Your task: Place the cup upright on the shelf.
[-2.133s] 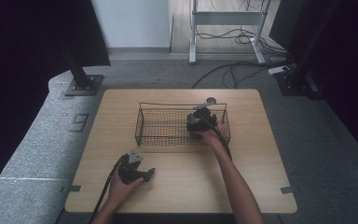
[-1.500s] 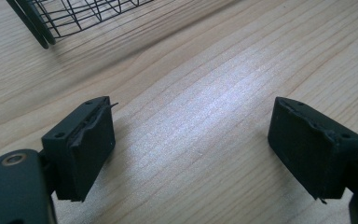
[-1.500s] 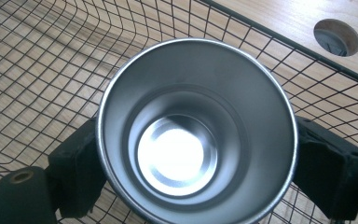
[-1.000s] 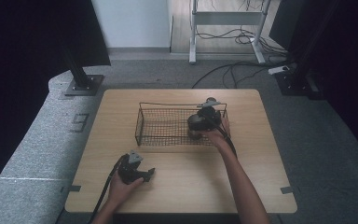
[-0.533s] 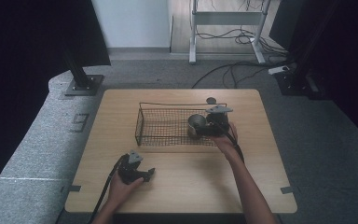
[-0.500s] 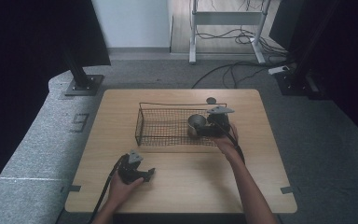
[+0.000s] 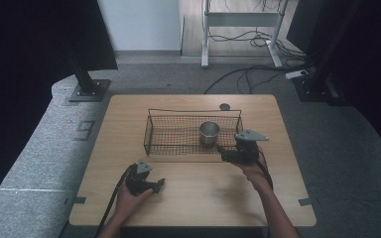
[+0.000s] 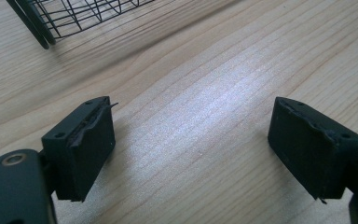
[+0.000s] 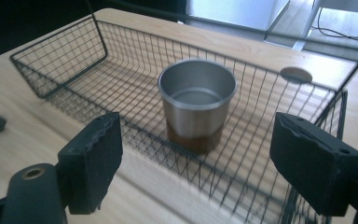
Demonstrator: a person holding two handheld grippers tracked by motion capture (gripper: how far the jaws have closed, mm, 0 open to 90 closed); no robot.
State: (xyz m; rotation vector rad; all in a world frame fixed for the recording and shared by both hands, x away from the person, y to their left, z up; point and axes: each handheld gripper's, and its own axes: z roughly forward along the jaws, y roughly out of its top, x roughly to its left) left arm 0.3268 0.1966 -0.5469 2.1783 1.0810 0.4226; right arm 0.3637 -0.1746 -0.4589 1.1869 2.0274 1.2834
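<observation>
Steel cup (image 9: 197, 103) stands upright inside the wire basket (image 9: 65, 60), towards its right half in the high view (image 7: 209, 133), resting on the mesh floor. In the right gripper view it sits straight ahead, between the lines of the two jaws but beyond them, w/ the basket's near wall in between; no contact.

Right gripper (image 7: 240, 154) is just outside the basket's near right corner, low over the table, jaws wide open & holding nothing. Right hand (image 7: 250, 171) grips it from behind; grey three-cornered plate on top.

Left gripper (image 7: 146, 184) is near the table's front edge, well apart from basket & cup. Its jaws are also spread wide, empty, w/ bare wood between them (image 8: 191, 140); one basket corner (image 8: 42, 28) shows at top left of that view. Left hand (image 7: 131, 196) is wrapped around it.

Cup: brushed metal, round, rolled rim, slightly tapered, darker brownish band at the base. Basket: thin black wire grid, rectangular, low walls, open top. Jaw pads: black, blocky, rubbery, edges a bit frayed. Table (image 7: 193, 198): pale wood grain, w/ a round cable grommet (image 7: 224, 106) behind the basket.
</observation>
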